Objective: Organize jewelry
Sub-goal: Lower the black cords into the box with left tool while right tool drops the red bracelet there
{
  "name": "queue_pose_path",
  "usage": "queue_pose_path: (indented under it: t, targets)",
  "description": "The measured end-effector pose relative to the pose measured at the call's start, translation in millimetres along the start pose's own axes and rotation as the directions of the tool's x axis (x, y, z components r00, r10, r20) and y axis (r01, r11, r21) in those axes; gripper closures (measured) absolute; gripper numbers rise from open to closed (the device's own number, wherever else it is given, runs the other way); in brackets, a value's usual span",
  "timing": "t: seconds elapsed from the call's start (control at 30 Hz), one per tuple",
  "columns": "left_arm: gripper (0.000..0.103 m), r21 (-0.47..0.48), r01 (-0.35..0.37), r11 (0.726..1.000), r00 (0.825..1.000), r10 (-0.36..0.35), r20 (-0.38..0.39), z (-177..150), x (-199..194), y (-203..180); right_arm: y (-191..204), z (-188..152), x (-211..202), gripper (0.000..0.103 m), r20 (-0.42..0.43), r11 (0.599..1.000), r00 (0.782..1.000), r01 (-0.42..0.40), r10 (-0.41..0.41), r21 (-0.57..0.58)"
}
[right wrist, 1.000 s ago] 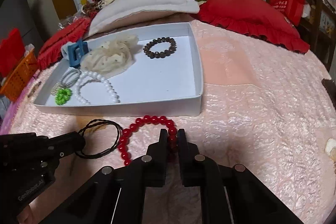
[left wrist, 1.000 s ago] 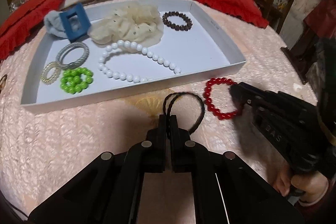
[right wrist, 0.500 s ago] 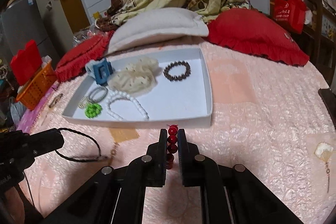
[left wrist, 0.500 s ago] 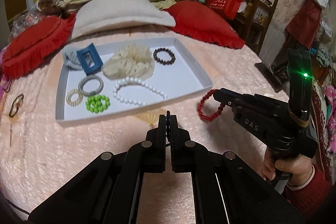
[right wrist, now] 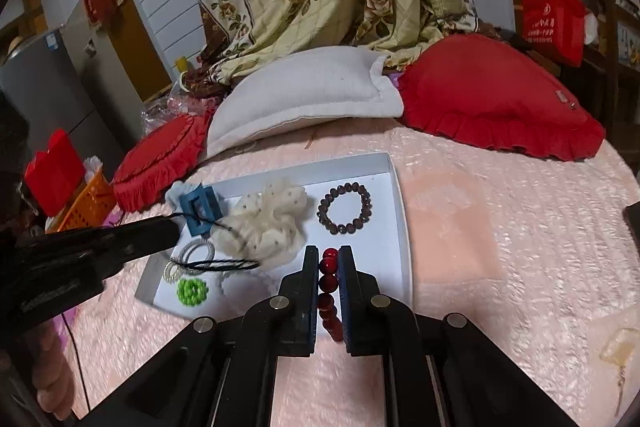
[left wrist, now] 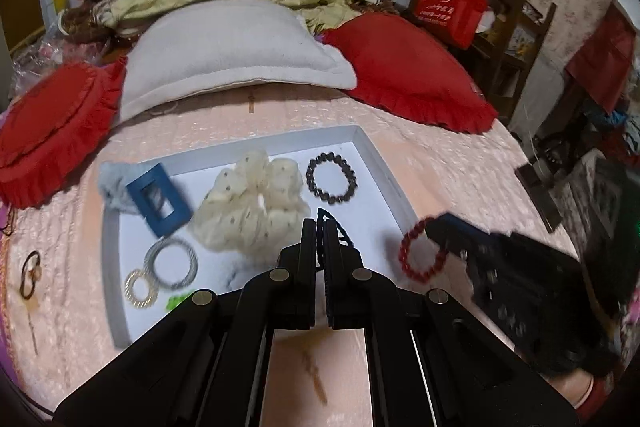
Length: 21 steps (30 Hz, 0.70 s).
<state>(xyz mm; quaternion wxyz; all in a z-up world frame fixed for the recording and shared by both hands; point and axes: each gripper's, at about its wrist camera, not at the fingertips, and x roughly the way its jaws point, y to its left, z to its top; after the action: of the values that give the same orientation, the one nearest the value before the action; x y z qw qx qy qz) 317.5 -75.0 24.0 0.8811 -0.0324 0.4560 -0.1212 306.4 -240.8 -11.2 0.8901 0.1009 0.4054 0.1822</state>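
Both grippers now carried from bedspread to above white tray, each with its catch.

Left wrist view: left gripper raised over tray, fingers clamped on black cord loop. Cream scrunchie just ahead, dark bead bracelet beyond. Right gripper at tray's right edge, red bead bracelet hanging from tip.

Right wrist view: right gripper fingers pinched on red bead bracelet, over tray's near edge. Left gripper reaches in from left, cord loop dangling above silver rings and green bead bracelet. Blue clip behind.

2 red cushions, 1 tray
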Motion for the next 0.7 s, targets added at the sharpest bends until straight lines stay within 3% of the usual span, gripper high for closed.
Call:
queue_pose_path:
  t: [0.43, 0.57, 0.7]
  targets:
    - [0.101, -0.077, 0.043, 0.996, 0.991, -0.052, -0.123, 5, 79, -1, -29, -17, 39, 0.094, -0.083, 0.997, 0.996, -0.019, 0.026, 0.079]
    - [0.100, -0.093, 0.092, 0.991, 0.978, -0.107, -0.178, -4, 87, 0, -30, -21, 45, 0.094, -0.104, 0.996, 0.994, -0.014, 0.023, 0.083]
    - [0.095, -0.087, 0.132, 0.987, 0.976, -0.144, -0.161, -12, 70, 1, -26, -22, 47, 0.092, -0.118, 0.998, 0.993, 0.011, -0.003, 0.059]
